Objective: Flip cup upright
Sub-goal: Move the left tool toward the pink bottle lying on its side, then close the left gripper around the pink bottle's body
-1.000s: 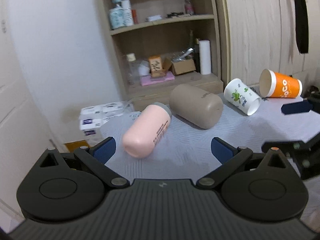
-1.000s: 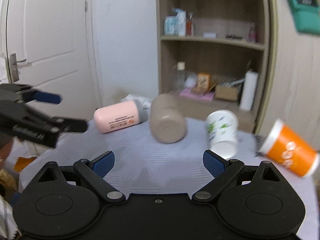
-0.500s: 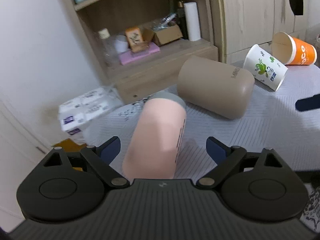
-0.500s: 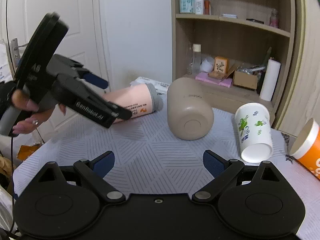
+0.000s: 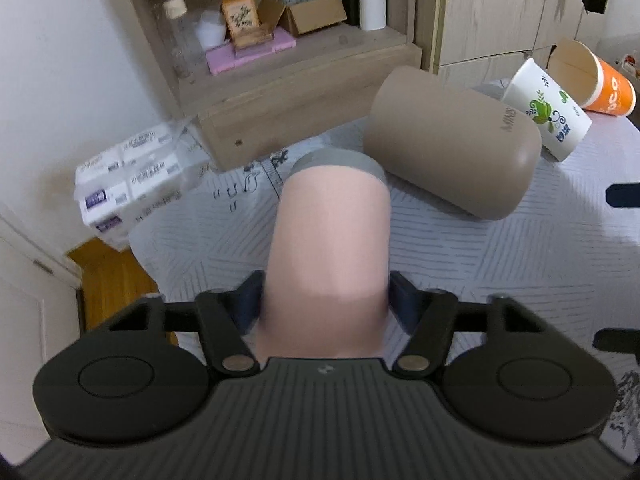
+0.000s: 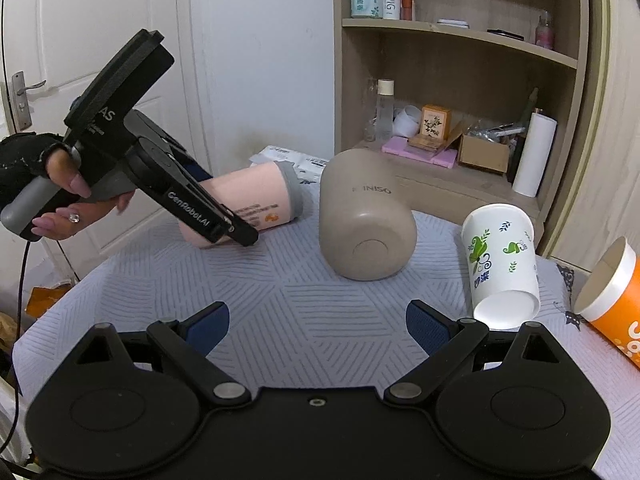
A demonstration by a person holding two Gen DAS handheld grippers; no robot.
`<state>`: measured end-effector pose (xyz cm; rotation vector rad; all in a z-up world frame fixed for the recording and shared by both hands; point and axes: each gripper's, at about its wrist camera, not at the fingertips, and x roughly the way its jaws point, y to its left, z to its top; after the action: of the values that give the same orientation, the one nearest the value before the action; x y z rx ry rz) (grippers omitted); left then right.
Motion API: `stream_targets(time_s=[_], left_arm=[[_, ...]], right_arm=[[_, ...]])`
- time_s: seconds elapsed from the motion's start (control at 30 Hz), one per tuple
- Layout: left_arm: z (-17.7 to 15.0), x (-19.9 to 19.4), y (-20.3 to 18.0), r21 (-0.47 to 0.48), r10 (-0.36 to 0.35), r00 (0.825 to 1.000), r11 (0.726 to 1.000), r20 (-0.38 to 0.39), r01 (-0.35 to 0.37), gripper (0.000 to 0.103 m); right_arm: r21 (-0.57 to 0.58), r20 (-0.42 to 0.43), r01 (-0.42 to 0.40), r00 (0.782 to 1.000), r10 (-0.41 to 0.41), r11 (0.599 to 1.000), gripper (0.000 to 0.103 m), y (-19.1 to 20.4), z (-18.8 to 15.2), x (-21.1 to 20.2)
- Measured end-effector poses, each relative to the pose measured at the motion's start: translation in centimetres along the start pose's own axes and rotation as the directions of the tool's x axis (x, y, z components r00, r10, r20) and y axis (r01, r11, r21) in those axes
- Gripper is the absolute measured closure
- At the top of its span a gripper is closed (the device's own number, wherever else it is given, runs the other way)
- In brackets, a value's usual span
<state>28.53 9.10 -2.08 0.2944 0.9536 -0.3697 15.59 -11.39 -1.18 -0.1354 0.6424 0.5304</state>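
Note:
A pink cup (image 5: 330, 248) with a grey lid lies on its side on the table; it also shows in the right wrist view (image 6: 256, 204). My left gripper (image 5: 325, 300) has its fingers on both sides of the cup's base end, shut on it. In the right wrist view the left gripper (image 6: 224, 224) reaches the cup from the left. My right gripper (image 6: 316, 326) is open and empty above the table's front. A beige cup (image 6: 366, 224), a white leaf-print paper cup (image 6: 502, 260) and an orange paper cup (image 6: 616, 304) also lie on their sides.
The table wears a pale ribbed cloth (image 6: 304, 304). A wooden shelf unit (image 6: 452, 92) with bottles, boxes and a paper roll stands behind it. Tissue packs (image 5: 132, 168) lie on the floor at the left. A white door (image 6: 80, 40) is at the far left.
My left gripper moved forward over the pink cup and closed on its base end. My right gripper stayed nearly still and open.

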Motion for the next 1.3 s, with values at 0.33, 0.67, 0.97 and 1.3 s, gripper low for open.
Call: stream_targets(time_s=[0.33, 0.67, 0.97, 1.3], left_arm=[[-2.1, -2.3, -2.0, -0.203, -0.132, 0.991, 0.971, 0.001, 0.129, 0.042], [-3.8, -4.6, -8.8, -0.265, -0.207, 0.978, 0.946, -0.042, 0.188, 0.042], [-3.5, -4.2, -12.9, -0.325, -0.297, 0.954, 0.908, -0.047, 0.266, 0.042], [-2.9, -3.1, -15.5, -0.345, -0.432, 0.898, 0.858, -0.084, 0.38, 0.041]], right_arm=[[0.089, -0.048, -0.163, 0.985, 0.168, 0.983, 0.006, 0.2, -0.7, -0.1], [0.272, -0.087, -0.347, 0.92, 0.382, 0.898, 0.006, -1.4, -3.8, -1.1], [0.314, -0.079, -0.347, 0.918, 0.388, 0.884, 0.006, -3.0, -4.1, -1.9], [0.367, -0.089, -0.301, 0.93, 0.356, 0.88, 0.005, -4.9, -4.7, -1.0]])
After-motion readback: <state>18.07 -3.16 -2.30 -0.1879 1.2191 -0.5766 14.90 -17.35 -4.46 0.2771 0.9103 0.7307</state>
